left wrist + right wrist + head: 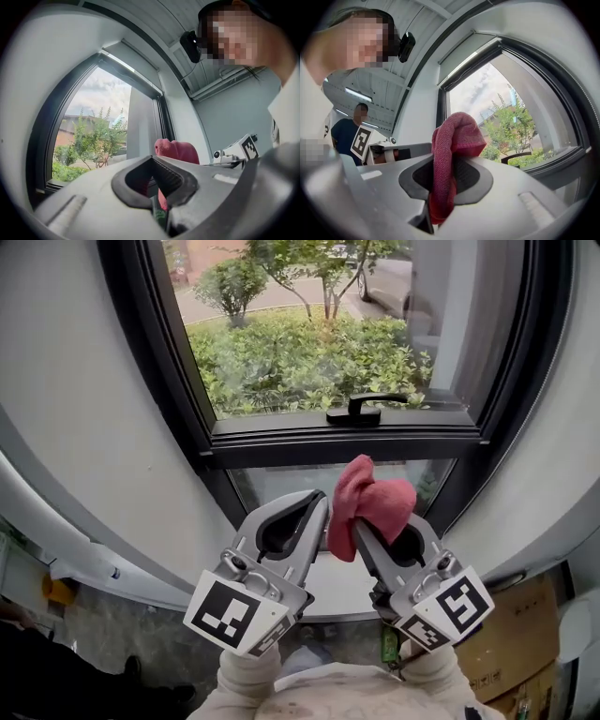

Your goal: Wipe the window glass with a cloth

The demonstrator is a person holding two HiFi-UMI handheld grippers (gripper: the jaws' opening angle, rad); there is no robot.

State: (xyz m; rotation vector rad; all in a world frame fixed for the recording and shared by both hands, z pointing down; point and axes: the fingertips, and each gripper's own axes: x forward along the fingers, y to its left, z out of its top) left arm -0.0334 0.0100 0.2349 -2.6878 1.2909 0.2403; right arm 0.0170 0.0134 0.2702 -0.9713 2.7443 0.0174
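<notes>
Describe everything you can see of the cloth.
The cloth is pinkish-red, finely textured fabric, bunched and folded over itself. The right tool is shut on its middle: a rounded bunch stands above the jaws, a short end hangs below. It is held up before the glass; whether they touch cannot be told.

I counted two grippers, a left gripper (322, 507) and a right gripper (360, 532), each with two fingers (291, 532) and one marker cube (234, 610). There was one cloth (377, 501) and one window (309, 343) with a single handle (366, 409), and one car (386, 282) stood beyond it. Two boxes (511, 634) sat low at the right. Besides the holder, one other person (347, 133) was in the room.
</notes>
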